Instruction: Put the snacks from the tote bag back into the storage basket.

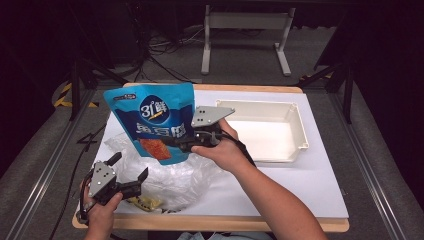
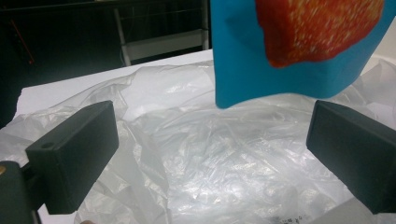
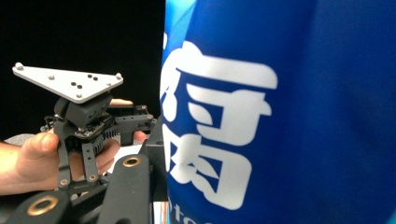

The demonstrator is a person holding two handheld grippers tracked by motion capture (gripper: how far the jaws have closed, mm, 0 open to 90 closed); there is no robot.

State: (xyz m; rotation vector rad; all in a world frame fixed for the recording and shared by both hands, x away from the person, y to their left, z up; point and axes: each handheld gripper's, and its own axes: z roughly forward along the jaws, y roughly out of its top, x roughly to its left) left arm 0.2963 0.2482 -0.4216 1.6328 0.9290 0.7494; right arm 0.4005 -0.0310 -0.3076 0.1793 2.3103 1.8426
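so blue snack pouch (image 1: 152,120) is held upright, long axis vertical, top edge up, above the clear plastic bag (image 1: 170,177). right gripper (image 1: 172,142) is clamped on the pouch's lower right edge; its jaw tips are hidden behind the pouch. left gripper (image 1: 131,167) gapes wide, nothing in it, below-left of the pouch, over the bag.

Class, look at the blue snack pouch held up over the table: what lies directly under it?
Under the blue snack pouch, held by the right gripper, lies a crumpled clear plastic bag on the white table. Whatever the folds cover stays hidden.
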